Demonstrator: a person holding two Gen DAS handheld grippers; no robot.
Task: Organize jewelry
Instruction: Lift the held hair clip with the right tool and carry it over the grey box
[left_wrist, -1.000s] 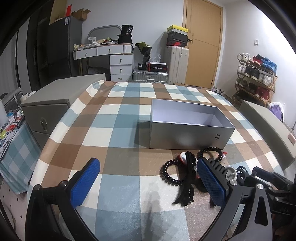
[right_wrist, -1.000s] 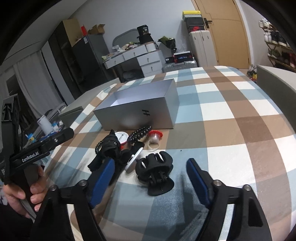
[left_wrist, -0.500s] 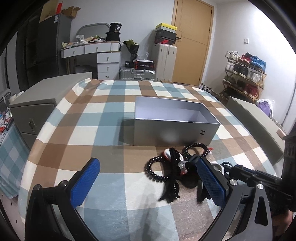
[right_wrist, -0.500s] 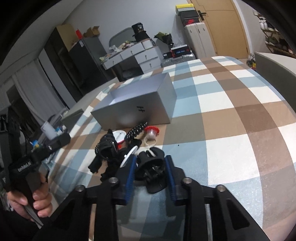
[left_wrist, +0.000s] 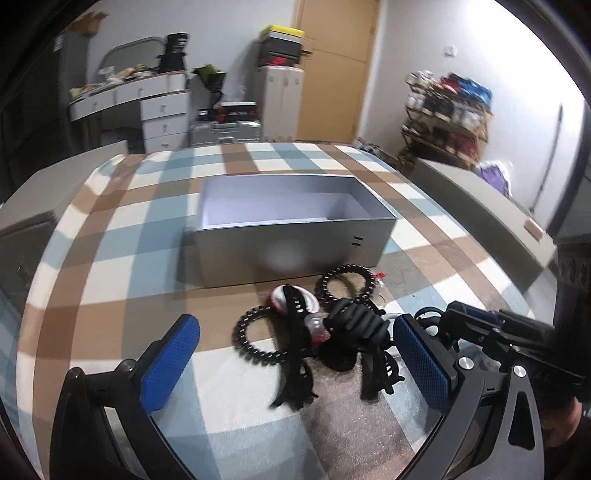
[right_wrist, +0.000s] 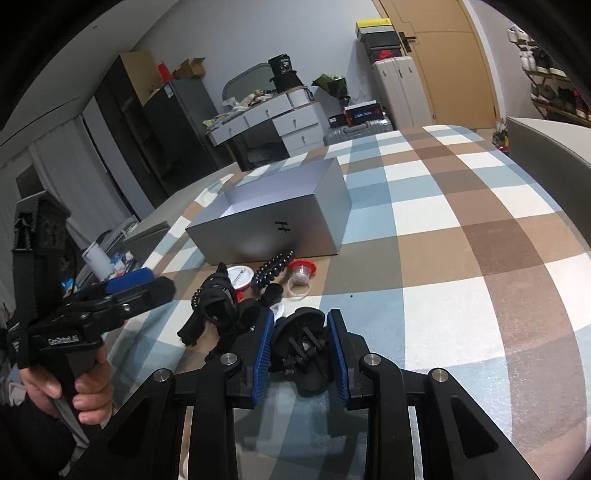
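Clamping black claw clip, right gripper; left gripper agape.

Left gripper gapes over black hair accessories before grey box.

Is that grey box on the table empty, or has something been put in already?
As far as it shows, empty. The grey box is open-topped, its pale inside bare in the left wrist view; the near wall hides part of the floor.

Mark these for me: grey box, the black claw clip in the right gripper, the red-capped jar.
grey box (right_wrist: 258, 242): right wrist view, on its front wall.
black claw clip (right_wrist: 301, 345): right wrist view, on its spring hinge between the pads.
red-capped jar (right_wrist: 302, 270): right wrist view, on its clear body below the red cap.
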